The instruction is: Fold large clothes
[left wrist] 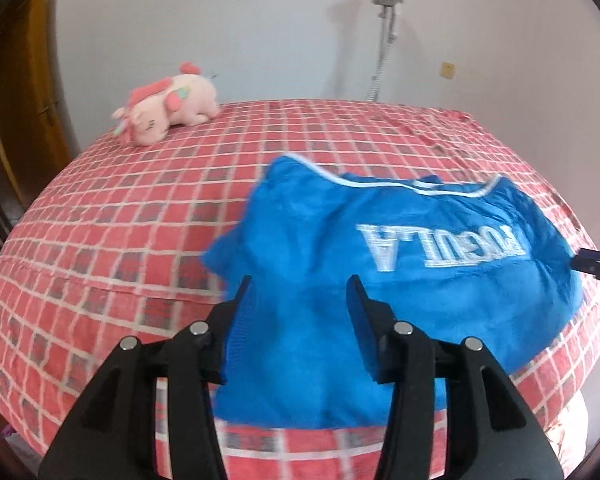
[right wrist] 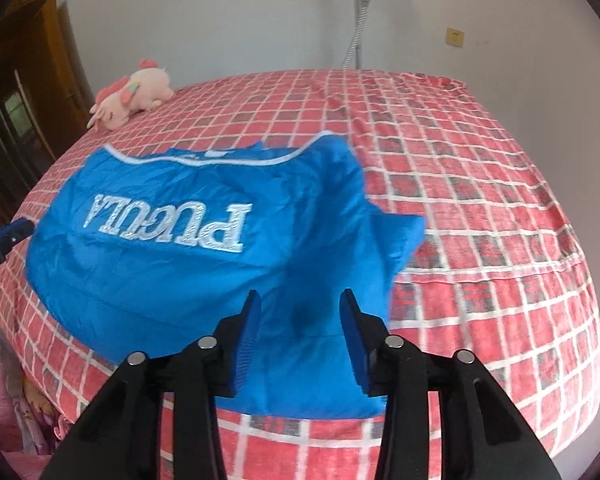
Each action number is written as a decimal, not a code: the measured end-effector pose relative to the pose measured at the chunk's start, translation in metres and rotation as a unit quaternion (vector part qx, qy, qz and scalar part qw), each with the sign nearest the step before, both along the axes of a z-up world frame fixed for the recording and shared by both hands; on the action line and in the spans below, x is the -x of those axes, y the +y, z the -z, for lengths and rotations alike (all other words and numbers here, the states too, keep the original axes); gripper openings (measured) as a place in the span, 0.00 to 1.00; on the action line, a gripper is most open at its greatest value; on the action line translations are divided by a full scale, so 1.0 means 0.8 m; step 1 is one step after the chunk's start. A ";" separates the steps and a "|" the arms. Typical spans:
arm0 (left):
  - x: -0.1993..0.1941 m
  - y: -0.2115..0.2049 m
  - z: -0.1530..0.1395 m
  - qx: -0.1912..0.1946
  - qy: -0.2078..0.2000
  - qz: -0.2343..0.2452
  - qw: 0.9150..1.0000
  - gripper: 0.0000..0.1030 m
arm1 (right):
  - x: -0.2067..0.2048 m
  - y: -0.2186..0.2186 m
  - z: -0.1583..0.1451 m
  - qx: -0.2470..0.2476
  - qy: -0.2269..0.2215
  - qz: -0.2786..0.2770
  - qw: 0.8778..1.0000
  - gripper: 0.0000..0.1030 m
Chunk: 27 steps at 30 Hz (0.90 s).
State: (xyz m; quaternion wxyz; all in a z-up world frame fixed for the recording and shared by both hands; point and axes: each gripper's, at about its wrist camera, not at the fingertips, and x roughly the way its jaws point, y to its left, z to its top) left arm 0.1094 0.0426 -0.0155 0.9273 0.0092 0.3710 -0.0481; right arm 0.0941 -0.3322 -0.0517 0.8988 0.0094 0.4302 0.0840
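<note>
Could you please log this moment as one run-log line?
left claw: open | right claw: open | crumpled blue jacket: unfolded on red checked bedsheet | pink plush toy: far corner

Both wrist views look close and low across the bed (left wrist: 100, 208), sharing the blue garment (right wrist: 172, 272), edges blurred.

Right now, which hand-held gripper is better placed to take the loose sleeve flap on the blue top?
Probably right: the right hand-held gripper is open with the flap of the blue top just ahead; the left hand-held gripper faces the opposite side.
</note>
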 end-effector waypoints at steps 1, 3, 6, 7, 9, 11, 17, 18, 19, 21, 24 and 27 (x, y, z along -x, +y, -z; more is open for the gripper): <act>0.000 -0.005 0.002 -0.002 -0.001 0.001 1.000 0.47 | -0.002 0.005 0.001 0.003 0.000 -0.001 1.000 0.39; -0.003 -0.021 0.010 -0.003 0.002 0.008 1.000 0.47 | -0.003 0.013 0.003 0.012 -0.006 0.000 1.000 0.38; -0.009 -0.038 0.023 0.000 0.014 0.013 1.000 0.47 | -0.001 0.020 0.005 0.014 -0.010 -0.002 1.000 0.38; -0.011 -0.042 0.028 -0.001 0.017 0.014 1.000 0.47 | -0.001 0.022 0.007 0.013 -0.009 -0.004 1.000 0.37; -0.012 -0.045 0.035 -0.002 0.019 0.013 1.000 0.47 | -0.001 0.024 0.011 0.015 -0.007 -0.003 1.000 0.37; -0.011 -0.048 0.041 -0.005 0.021 0.012 1.000 0.47 | 0.000 0.023 0.015 0.017 -0.006 0.001 1.000 0.37; -0.009 -0.049 0.053 -0.010 0.025 0.007 1.000 0.48 | -0.001 0.016 0.028 0.020 0.000 0.011 1.000 0.35; -0.008 -0.049 0.054 -0.012 0.025 0.006 1.000 0.49 | -0.001 0.016 0.030 0.020 0.001 0.012 1.000 0.35; -0.007 -0.049 0.055 -0.013 0.024 0.006 1.000 0.49 | -0.001 0.016 0.032 0.021 0.001 0.012 1.000 0.35; -0.006 -0.048 0.057 -0.015 0.024 0.006 1.000 0.49 | -0.001 0.017 0.036 0.023 0.004 0.013 1.000 0.35; -0.006 -0.049 0.060 -0.020 0.026 0.007 0.999 0.50 | -0.001 0.018 0.039 0.026 0.006 0.015 1.000 0.35; -0.008 -0.049 0.062 -0.022 0.029 0.007 0.999 0.50 | -0.002 0.021 0.044 0.030 0.009 0.019 0.999 0.35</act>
